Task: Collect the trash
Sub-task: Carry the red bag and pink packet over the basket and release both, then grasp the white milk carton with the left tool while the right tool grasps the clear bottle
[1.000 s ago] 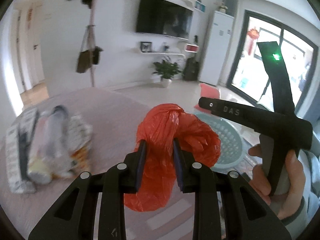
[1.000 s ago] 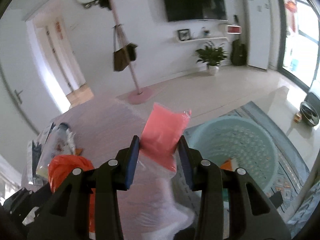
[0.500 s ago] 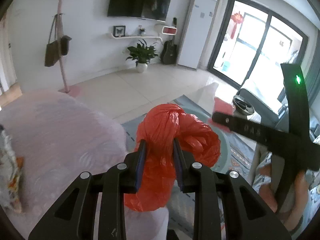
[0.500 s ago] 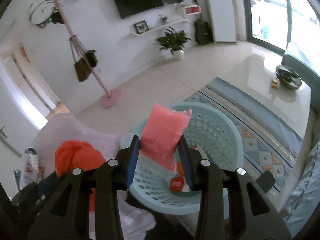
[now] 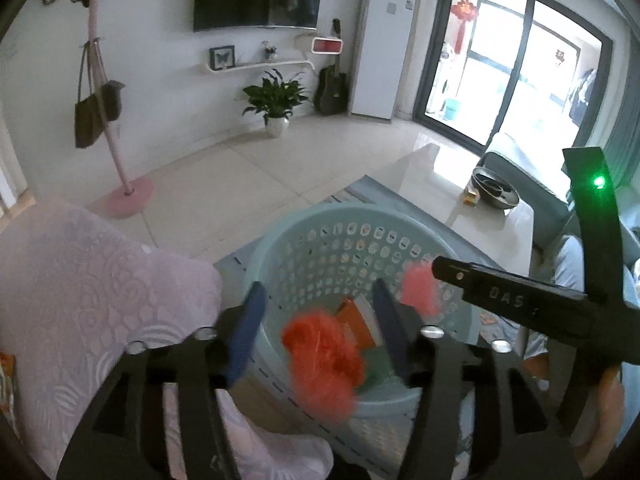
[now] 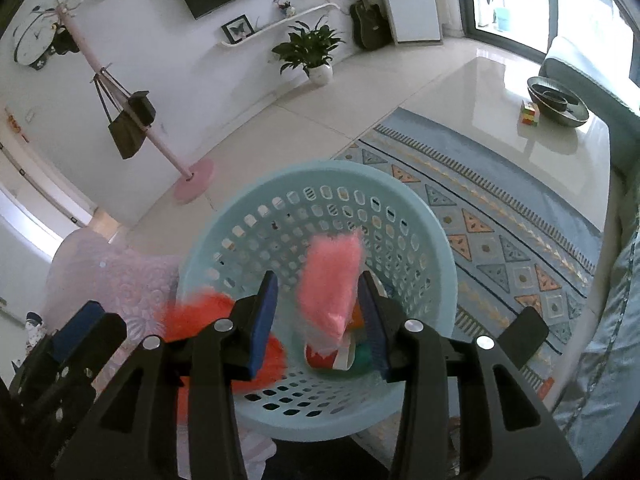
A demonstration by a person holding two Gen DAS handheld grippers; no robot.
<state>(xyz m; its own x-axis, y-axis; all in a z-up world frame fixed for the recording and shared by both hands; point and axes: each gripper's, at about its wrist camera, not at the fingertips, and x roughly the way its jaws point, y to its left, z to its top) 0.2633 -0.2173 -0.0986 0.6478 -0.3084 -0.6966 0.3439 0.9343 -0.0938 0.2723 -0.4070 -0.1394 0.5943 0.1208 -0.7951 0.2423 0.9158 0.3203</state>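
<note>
A light blue perforated basket stands on the floor below both grippers. My left gripper is open above it; a blurred red plastic bag is falling free between its fingers into the basket. My right gripper is open too; a blurred pink packet drops loose between its fingers. Orange and red trash lies on the basket floor. The right gripper's body shows at the right of the left wrist view.
A table with a pale pink lace cloth is left of the basket. A patterned blue rug lies under it. A glossy coffee table with a bowl, a coat stand and a potted plant stand further off.
Both grippers moved from over the table to above the basket and opened. The red bag and the pink packet left the fingers and are falling.
</note>
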